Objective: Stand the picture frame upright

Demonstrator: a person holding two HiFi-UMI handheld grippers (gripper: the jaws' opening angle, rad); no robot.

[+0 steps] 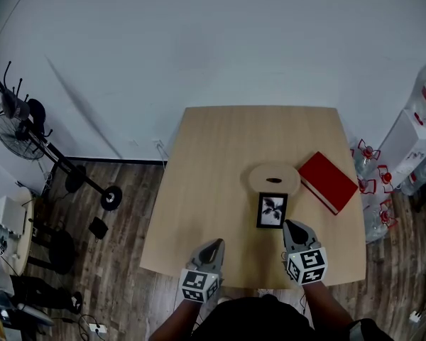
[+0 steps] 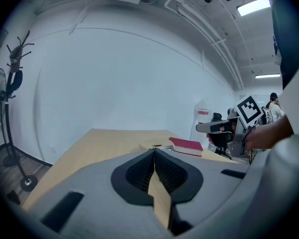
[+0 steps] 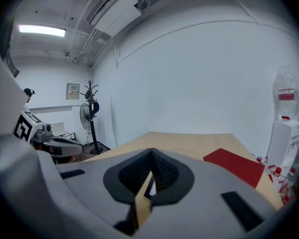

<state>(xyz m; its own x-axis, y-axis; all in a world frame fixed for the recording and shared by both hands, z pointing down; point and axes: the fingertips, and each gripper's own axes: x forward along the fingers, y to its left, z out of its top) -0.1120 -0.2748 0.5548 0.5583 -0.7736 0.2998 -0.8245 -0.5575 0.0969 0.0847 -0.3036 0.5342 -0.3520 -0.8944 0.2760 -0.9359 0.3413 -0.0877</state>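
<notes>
The picture frame (image 1: 272, 210), black-edged around a dark plant print, lies flat on the wooden table (image 1: 213, 190), just in front of an oval wooden board (image 1: 273, 178). My right gripper (image 1: 291, 223) is shut and empty, its tip right beside the frame's near right corner; its own view shows the jaws (image 3: 150, 151) closed over bare tabletop. My left gripper (image 1: 216, 242) hovers near the table's front edge, left of the frame, also shut with nothing in it (image 2: 154, 151). The frame itself is hidden behind the jaws in both gripper views.
A red book (image 1: 328, 182) lies to the right of the board, also seen as the red book (image 3: 234, 166). On the floor, a fan on a stand (image 1: 18, 130) is at the left; water bottles (image 1: 369, 169) and a dispenser (image 1: 412, 137) stand at the right.
</notes>
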